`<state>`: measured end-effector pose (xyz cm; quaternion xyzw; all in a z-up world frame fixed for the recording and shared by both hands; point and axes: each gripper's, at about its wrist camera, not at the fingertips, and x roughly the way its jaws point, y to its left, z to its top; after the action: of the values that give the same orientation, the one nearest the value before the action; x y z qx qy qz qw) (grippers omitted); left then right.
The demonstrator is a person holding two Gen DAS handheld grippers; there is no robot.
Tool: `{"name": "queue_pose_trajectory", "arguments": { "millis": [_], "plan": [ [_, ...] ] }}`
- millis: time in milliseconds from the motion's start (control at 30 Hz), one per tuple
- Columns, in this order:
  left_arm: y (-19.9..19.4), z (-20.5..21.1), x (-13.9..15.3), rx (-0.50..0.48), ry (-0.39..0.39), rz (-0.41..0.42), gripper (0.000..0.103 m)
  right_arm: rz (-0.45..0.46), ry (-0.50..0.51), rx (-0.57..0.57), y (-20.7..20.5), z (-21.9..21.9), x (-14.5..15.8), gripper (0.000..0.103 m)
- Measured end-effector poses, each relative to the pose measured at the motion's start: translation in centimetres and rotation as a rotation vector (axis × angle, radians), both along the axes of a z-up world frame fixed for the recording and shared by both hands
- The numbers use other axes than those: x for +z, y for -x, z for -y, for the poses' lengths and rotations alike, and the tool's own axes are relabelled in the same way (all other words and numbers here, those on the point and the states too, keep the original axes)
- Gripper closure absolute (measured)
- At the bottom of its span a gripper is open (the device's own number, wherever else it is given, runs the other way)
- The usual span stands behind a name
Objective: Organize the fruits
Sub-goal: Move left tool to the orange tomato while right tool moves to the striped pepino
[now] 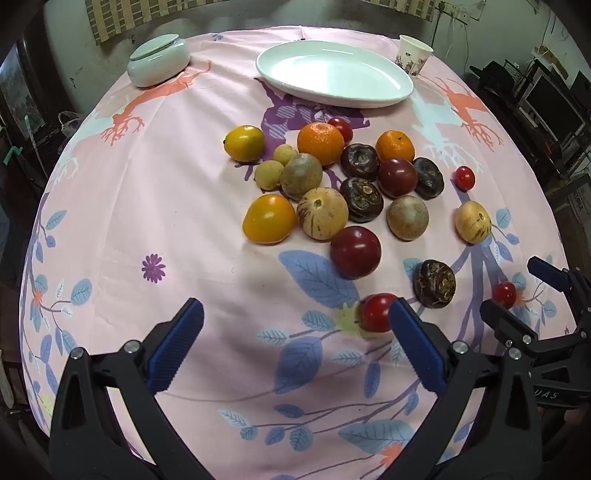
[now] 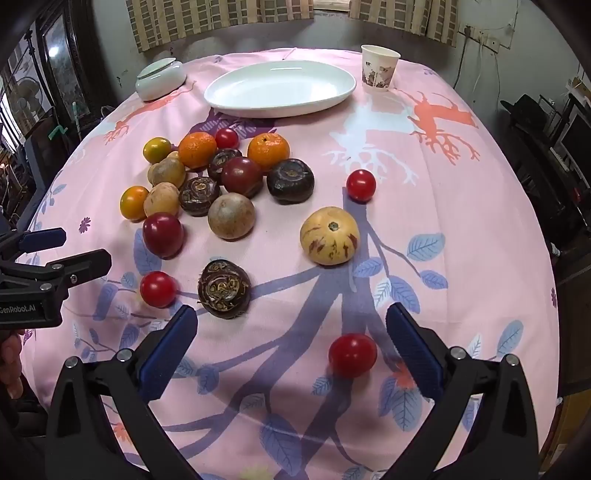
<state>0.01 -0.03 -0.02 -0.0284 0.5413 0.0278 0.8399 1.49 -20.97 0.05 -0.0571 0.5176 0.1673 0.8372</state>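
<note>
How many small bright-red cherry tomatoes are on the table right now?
4. Far tomato sits nearest the plate. Lone tomato lies apart, farther right. Near-left tomato is beside the dark chestnut. Nearest tomato lies between the open right gripper fingers. Larger fruit could hide more.

A pink floral cloth [image 2: 461, 229] covers the tabletop. At its far end a pale green lidded jar [image 2: 160, 79] stands on the left and a printed paper cup [image 2: 379, 68] on the right. Checked curtains [image 2: 221, 22] hang behind.
</note>
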Motion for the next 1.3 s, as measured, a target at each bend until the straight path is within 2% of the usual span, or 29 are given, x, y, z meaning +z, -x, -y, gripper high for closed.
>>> {"name": "queue_pose_trajectory", "arguments": {
  "millis": [333,600,733,900,1033,1100,1233,1300],
  "plan": [
    [0.1,0.8,0.3,0.007,0.004,-0.006,0.002,-0.008,0.002,-0.006,-0.1,0.1,-0.3,0.001],
    [-0.7,-1.2,-1.2,0.019,0.065,-0.030,0.002,-0.017,-0.010,-0.023,-0.8,0.5,-0.5,0.001],
    [-1.0,-1.8,-1.7,0.024,0.065,-0.038,0.002,-0.026,-0.020,-0.030,-1.0,0.7,-0.8,0.001],
    [-1.9,-2.1,-2.3,-0.008,0.045,-0.032,0.002,-0.041,-0.032,-0.032,-1.3,0.9,-1.3,0.001],
    [-3.2,-2.0,-3.3,-0.065,-0.037,-0.028,0.003,-0.046,-0.037,-0.036,-1.6,1.1,-1.5,0.001],
    [-3.9,-2.2,-3.7,-0.074,-0.034,-0.033,0.009,-0.049,-0.036,-0.042,-1.8,1.3,-1.6,0.001],
    [-5.7,-2.4,-5.0,-0.103,-0.029,-0.064,0.034,-0.066,-0.039,-0.063,-2.2,1.7,-1.8,0.001],
    [-6.3,-2.5,-5.1,-0.116,-0.025,-0.050,0.036,-0.073,-0.040,-0.066,-2.4,1.7,-1.9,0.001]
  ]
}}
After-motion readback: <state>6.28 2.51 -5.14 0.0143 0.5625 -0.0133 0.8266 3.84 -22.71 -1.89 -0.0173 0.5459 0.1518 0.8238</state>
